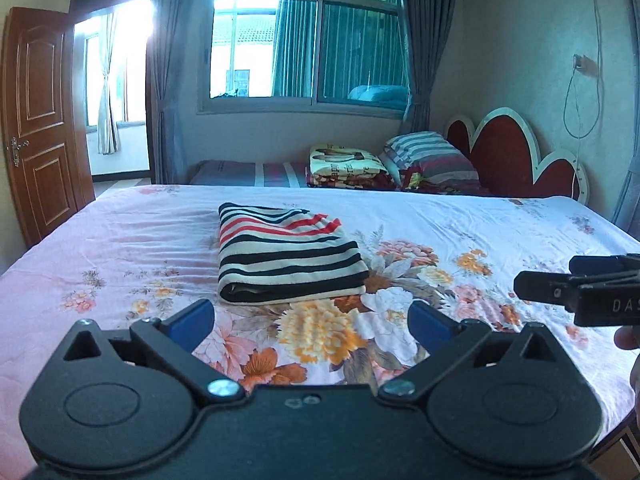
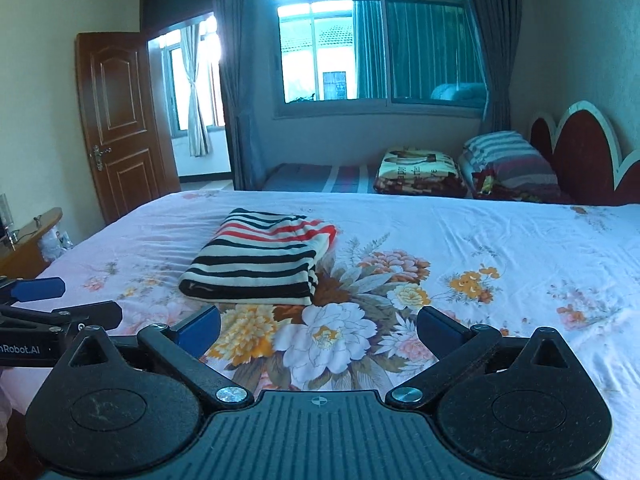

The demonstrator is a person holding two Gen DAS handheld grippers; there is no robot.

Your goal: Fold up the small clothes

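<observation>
A folded garment (image 1: 288,256) with black, cream and red stripes lies as a neat rectangle on the floral bedsheet (image 1: 120,248), also visible in the right wrist view as the folded garment (image 2: 260,260). My left gripper (image 1: 312,320) hangs open just short of its near edge, nothing between the blue pads. My right gripper (image 2: 318,326) is open too, a bit back and to the right of the garment, over the printed flowers. The right gripper shows at the right edge of the left wrist view (image 1: 580,292); the left gripper shows at the left edge of the right wrist view (image 2: 44,304).
The bed (image 2: 480,248) spreads wide to the right of the garment. Beyond it lie folded blankets (image 1: 348,166) and a striped pillow (image 1: 428,156) by a red headboard (image 1: 516,156). A wooden door (image 1: 38,120) stands open at left; a wooden stand (image 2: 28,240) sits beside the bed.
</observation>
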